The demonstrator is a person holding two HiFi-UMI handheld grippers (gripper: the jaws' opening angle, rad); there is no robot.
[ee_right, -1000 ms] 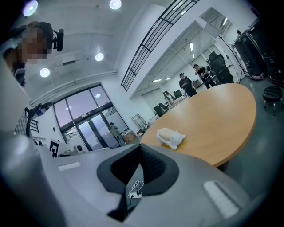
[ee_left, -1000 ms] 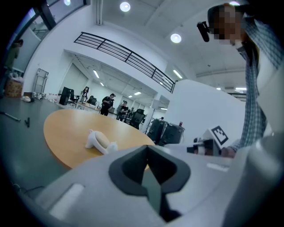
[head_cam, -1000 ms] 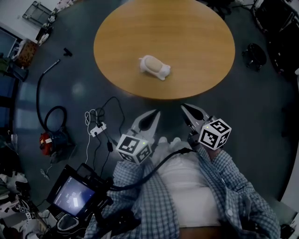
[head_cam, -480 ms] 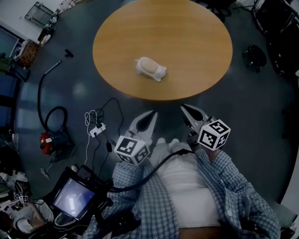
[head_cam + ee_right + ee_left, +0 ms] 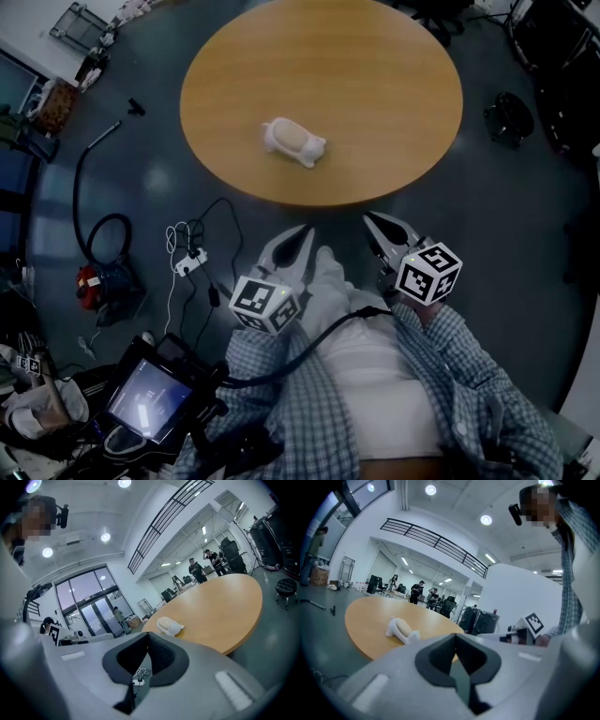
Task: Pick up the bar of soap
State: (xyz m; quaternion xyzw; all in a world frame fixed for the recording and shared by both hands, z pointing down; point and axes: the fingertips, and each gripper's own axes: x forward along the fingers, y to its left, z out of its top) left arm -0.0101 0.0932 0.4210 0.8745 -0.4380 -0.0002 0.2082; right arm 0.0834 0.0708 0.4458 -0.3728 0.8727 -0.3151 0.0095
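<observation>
A beige bar of soap (image 5: 291, 138) lies in a white dish on the round wooden table (image 5: 394, 103), left of the table's middle. It also shows as the soap (image 5: 401, 628) in the left gripper view and the soap (image 5: 168, 625) in the right gripper view, far ahead of the jaws. My left gripper (image 5: 307, 231) and right gripper (image 5: 372, 218) hang close to the person's body, short of the table's near edge, over the floor. Both are shut with nothing in them; the left gripper (image 5: 455, 636) and right gripper (image 5: 148, 634) show their tips together.
Cables and a white power strip (image 5: 190, 260) lie on the grey floor left of my grippers. A red machine with a hose (image 5: 101, 284) and a lit screen (image 5: 143, 397) sit further left. A black stool (image 5: 508, 114) stands right of the table. People stand far off.
The table and soap have slid slightly left in the head view. A white shoe has come forward between the grippers. Both grippers stay shut in about the same place.
</observation>
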